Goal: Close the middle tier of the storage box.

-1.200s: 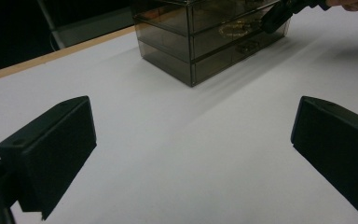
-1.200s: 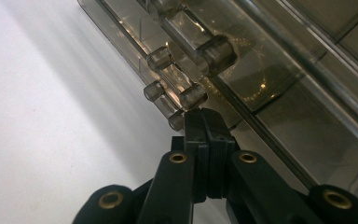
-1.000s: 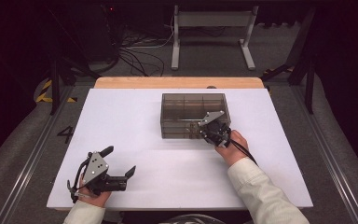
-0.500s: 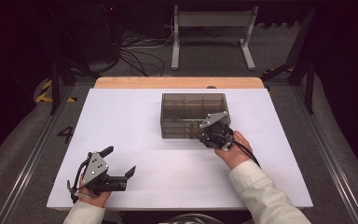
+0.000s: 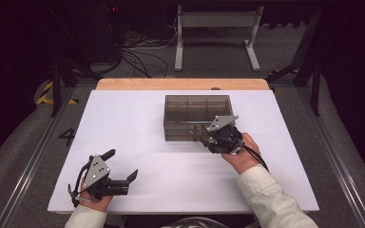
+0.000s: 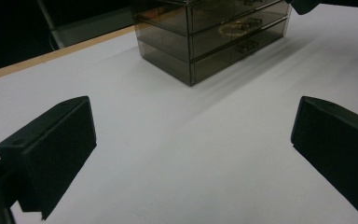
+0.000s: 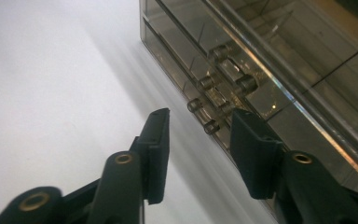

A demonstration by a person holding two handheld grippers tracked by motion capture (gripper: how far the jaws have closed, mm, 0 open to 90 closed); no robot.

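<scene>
High view overhead, gripper views low, sharing drawer box [image 5: 197, 117]

Drawer box [image 7: 270, 88] cut off at 3 o'clock edge in right gripper view; gold item [image 6: 235, 29] inside too blurred to identify. High view: right gripper [image 5: 208, 137] hides box's front handles; drawer contents indistinct.

Right gripper [image 5: 204, 138] jaws are opening in front of the smoky drawer box [image 5: 197, 116]; nothing is lying between them, drawer handles [image 7: 214, 105] just ahead. The right hand [image 5: 240, 154] is easing back slightly, possibly also lifting; high view too coarse to confirm.
</scene>
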